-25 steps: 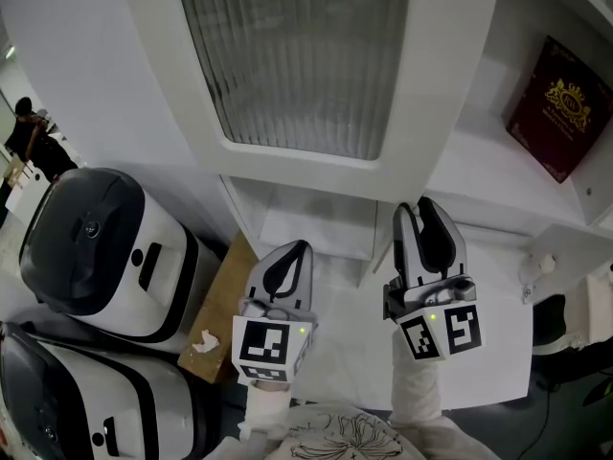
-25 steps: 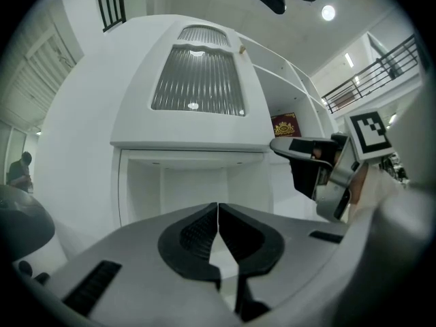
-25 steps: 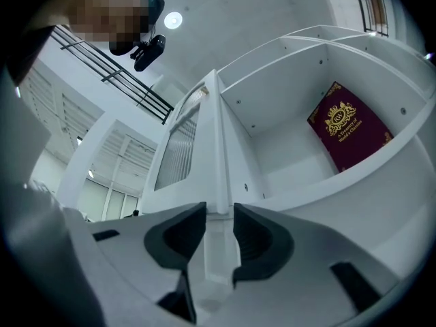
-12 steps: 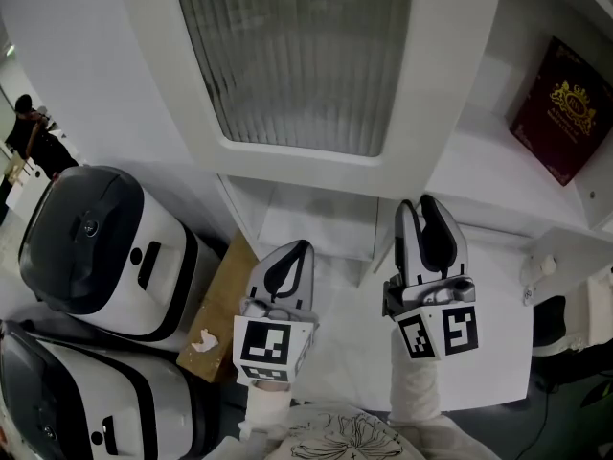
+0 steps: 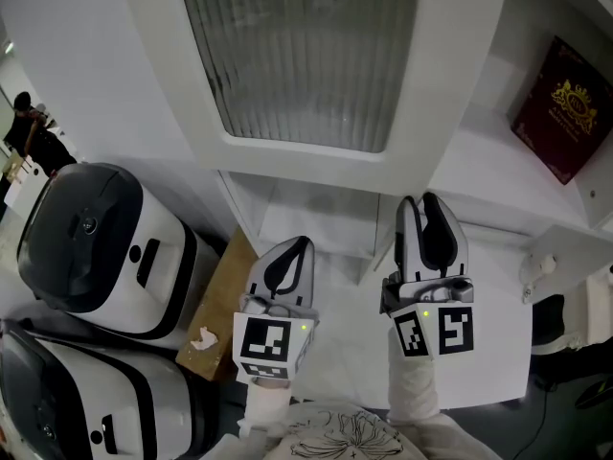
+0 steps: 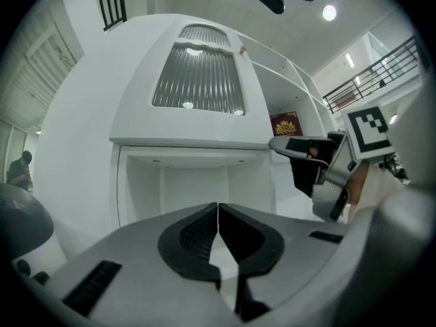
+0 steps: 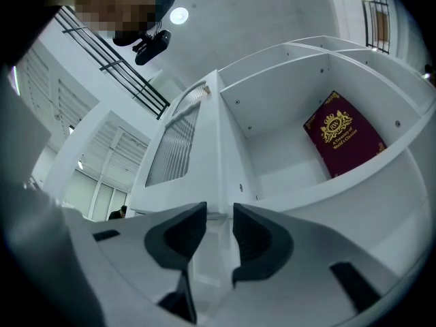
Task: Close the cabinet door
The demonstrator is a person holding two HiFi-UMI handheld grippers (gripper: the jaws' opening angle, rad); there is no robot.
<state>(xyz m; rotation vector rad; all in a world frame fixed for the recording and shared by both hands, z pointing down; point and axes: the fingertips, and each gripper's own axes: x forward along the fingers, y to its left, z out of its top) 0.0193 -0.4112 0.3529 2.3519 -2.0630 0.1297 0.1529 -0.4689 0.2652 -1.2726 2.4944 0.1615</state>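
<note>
Both my forearms come up from the bottom edge of the head view in white sleeves (image 5: 414,393), side by side over the white desk (image 5: 498,353). My left tool (image 5: 300,245) sits low and left of centre, pointing level at the cabinet. Its jaws are pressed together with nothing between them, and its own view shows the two dark pads meeting along one line. My right tool (image 5: 420,202) is right of centre and a little higher in the frame, tipped slightly upward, with its jaws spread and a clear gap between them. Its tips lie just under the lower right corner of the cabinet door (image 5: 426,84). In the right gripper view the door's free edge runs up the frame straight behind that gap. The pads do not press on it, and I cannot tell whether the tips touch the corner. The door, white with a ribbed glass pane (image 5: 302,56), stands swung out toward me and fills the upper middle of the head view, above the left tool. Below it is an open white niche (image 5: 306,220). To the right of the door, an open compartment of the cabinet holds a dark red book (image 5: 560,108) with a gold crest, propped at a tilt. At the left of the frame stand two black-and-white appliances (image 5: 96,247), with a brown board (image 5: 220,305) between them and the cabinet.
</note>
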